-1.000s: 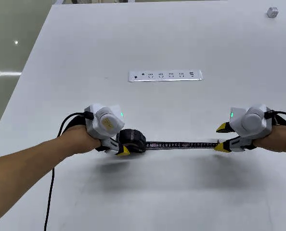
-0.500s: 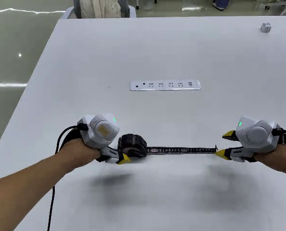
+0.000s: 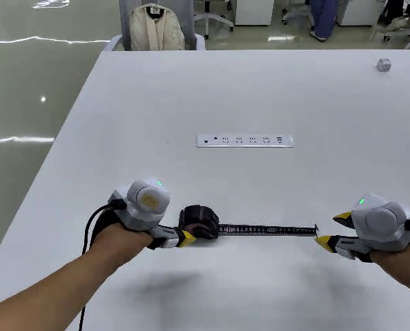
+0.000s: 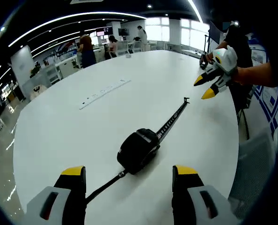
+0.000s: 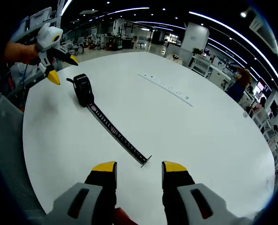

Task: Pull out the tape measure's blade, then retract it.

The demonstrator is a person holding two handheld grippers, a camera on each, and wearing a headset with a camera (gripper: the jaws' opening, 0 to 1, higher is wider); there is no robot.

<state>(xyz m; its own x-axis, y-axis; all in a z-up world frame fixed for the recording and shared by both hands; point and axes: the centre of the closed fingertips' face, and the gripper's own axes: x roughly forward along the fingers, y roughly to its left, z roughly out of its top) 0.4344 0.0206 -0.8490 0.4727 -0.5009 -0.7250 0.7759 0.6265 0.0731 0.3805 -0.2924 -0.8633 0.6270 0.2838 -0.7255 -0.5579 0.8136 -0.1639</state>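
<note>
Both tongs are open and grip nothing. The left tongs (image 4: 129, 174) sit low over the white bench (image 3: 260, 83) with their jaws spread wide. The tape measure (image 3: 199, 222) lies on the bench just ahead of them, and its thin black strap (image 4: 103, 186) trails back between the jaws. The blade (image 3: 267, 229) is drawn out of the case and lies flat on the bench, running toward the right tongs (image 5: 139, 168). Its end hook (image 5: 146, 161) rests just short of the gap between those parted jaws and touches neither. A white power strip (image 3: 244, 141) lies farther out on the bench, well apart from the tape measure.
</note>
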